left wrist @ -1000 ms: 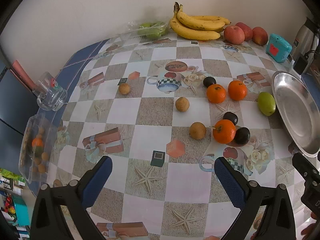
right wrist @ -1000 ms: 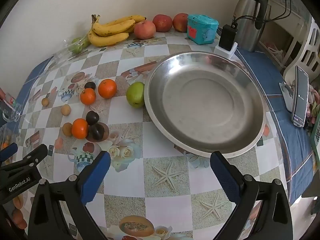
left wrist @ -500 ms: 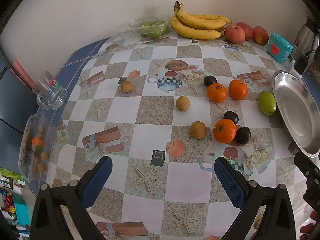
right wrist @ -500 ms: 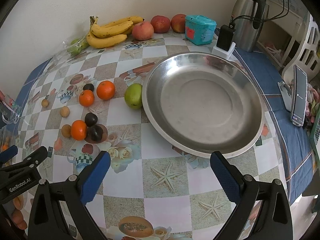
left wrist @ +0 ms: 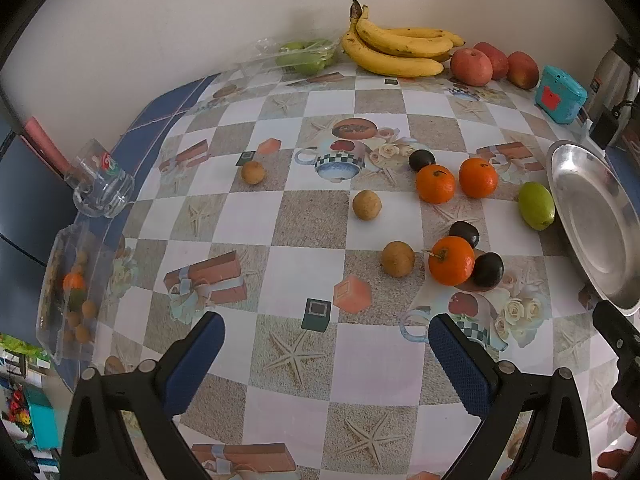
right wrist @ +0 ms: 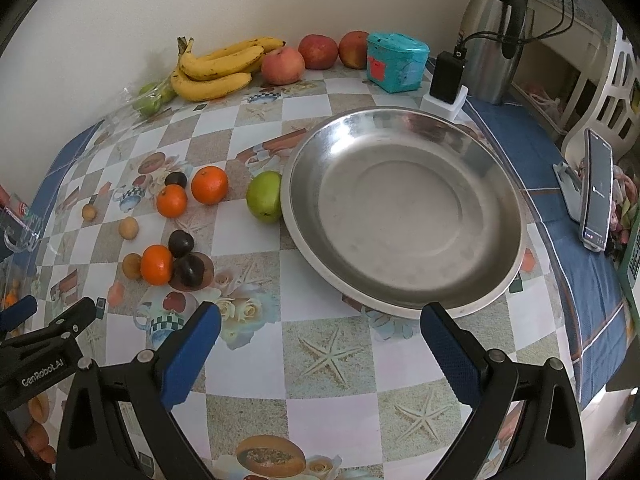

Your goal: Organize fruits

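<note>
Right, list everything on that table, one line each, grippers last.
bananas: one bunch, yellow, back by wall
apples: three, red, right of bananas
green fruit bag: one, clear, left of bananas
oranges: three, orange, mid table
dark fruits: three, near-black, among oranges
brown fruits: three, tan, left of oranges
green fruit: one, beside dish
dish: one, steel, empty
box: one, teal
kettle: one, steel
phone: one, right edge
mug: one, clear, left edge
left gripper: open
right gripper: open
</note>
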### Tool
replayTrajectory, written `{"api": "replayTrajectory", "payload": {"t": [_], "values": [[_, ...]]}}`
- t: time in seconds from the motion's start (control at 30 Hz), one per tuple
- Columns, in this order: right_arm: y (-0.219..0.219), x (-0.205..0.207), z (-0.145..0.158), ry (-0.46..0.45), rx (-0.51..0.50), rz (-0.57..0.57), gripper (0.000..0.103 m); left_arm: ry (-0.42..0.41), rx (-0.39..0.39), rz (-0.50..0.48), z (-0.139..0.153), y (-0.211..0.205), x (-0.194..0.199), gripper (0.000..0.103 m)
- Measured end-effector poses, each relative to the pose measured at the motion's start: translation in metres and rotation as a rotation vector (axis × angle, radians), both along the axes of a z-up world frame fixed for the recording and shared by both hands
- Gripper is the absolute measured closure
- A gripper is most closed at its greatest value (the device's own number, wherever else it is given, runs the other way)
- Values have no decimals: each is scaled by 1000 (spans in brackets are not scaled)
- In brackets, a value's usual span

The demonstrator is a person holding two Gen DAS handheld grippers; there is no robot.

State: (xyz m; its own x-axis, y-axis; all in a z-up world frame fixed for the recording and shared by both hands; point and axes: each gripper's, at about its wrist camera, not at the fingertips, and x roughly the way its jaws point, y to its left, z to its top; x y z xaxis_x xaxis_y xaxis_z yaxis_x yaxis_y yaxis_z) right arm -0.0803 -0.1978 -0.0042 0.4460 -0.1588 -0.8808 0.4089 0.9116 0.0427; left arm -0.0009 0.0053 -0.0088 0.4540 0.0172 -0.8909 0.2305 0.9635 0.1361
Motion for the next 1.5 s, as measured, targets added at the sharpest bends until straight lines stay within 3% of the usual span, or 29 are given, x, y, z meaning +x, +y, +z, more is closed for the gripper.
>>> {"api": "replayTrajectory", "payload": {"t": [1.37, 1.5], "values": [[3, -2, 10, -46, -18, 16, 3, 19, -41, -32, 3, -4, 1, 0], [7, -1, 13, -68, -9, 40, 3, 13, -78, -14, 6, -1, 5, 0]]}}
